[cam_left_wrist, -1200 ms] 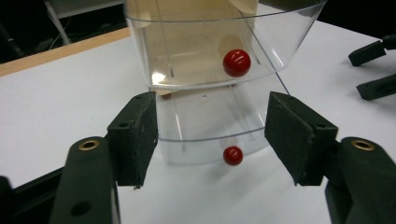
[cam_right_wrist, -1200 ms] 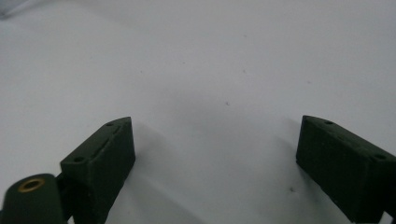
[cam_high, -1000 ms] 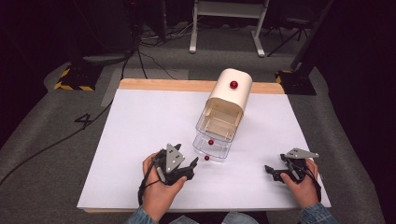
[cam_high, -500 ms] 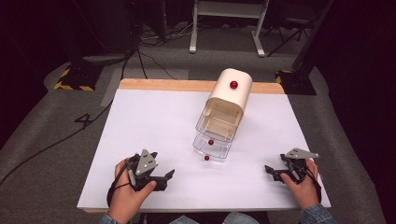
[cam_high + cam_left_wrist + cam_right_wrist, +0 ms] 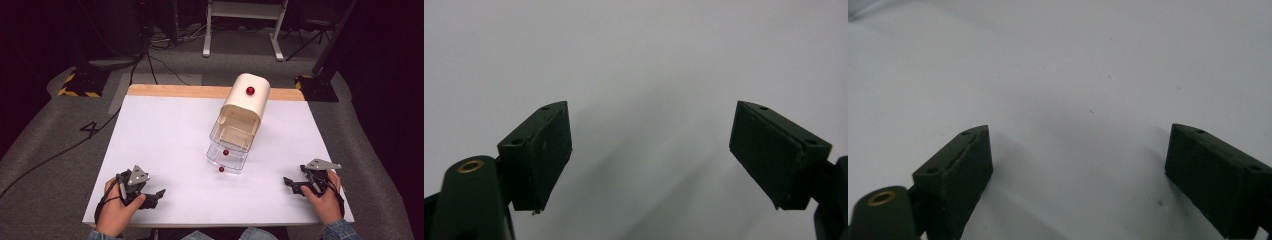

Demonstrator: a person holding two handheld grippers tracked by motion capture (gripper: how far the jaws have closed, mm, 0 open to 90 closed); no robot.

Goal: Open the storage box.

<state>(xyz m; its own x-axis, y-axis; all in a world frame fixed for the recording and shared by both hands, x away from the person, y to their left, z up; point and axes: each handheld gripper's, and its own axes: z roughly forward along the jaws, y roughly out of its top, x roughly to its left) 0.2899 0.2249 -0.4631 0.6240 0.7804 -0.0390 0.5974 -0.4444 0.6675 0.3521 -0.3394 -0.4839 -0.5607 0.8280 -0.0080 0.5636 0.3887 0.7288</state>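
Now two grippers, both released, nothing between jaws: left gripper [image 5: 152, 196] at table's [image 5: 165, 135] 7 o'clock, jaws just widened; right gripper [image 5: 294, 184] at 4 o'clock; one drawer box [image 5: 243, 112] near centre, clear drawer [image 5: 227, 160] pulled out; three red knobs [image 5: 221, 169].

The desk [image 5: 165, 145] is white with a pale wood strip along its far edge; the drawer box [image 5: 246, 100] is cream with a red knob [image 5: 250, 90]; its drawers [image 5: 227, 159] are clear with red knobs; each hand-held gripper [image 5: 155, 196] is black with a grey plate; the floor [image 5: 60, 150] is grey.
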